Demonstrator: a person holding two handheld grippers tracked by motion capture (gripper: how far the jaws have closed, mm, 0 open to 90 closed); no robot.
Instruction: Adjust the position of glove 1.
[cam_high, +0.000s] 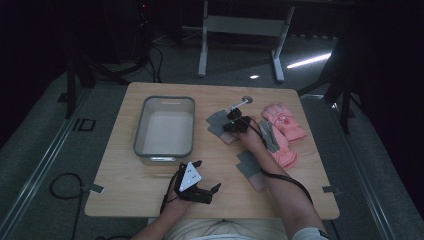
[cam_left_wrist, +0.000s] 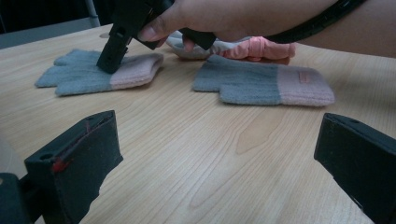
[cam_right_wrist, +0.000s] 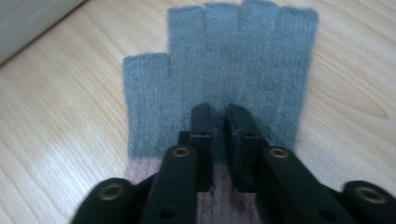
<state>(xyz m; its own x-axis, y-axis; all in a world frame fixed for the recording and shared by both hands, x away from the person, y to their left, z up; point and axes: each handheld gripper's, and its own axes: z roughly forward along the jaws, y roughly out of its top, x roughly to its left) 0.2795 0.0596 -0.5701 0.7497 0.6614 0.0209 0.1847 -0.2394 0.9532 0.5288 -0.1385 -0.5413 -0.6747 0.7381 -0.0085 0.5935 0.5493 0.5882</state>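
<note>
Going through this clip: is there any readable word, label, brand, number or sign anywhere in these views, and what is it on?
No text can be read in these views.
Small pink tag on the cuff of the nearer grey glove: too small and blurred to read.
Emblem on the pink glove: a blurred patch, unreadable.
Grey bin: no marking legible.
Hand-held gripper on the right, closed on the farther grey glove: no lettering legible.

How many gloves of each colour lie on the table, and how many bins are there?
Grey gloves with pink cuffs: 2 (one under the right claw, one nearer the person)
Pink gloves: 2 ()
Grey bin: 1
Total: 5
</note>
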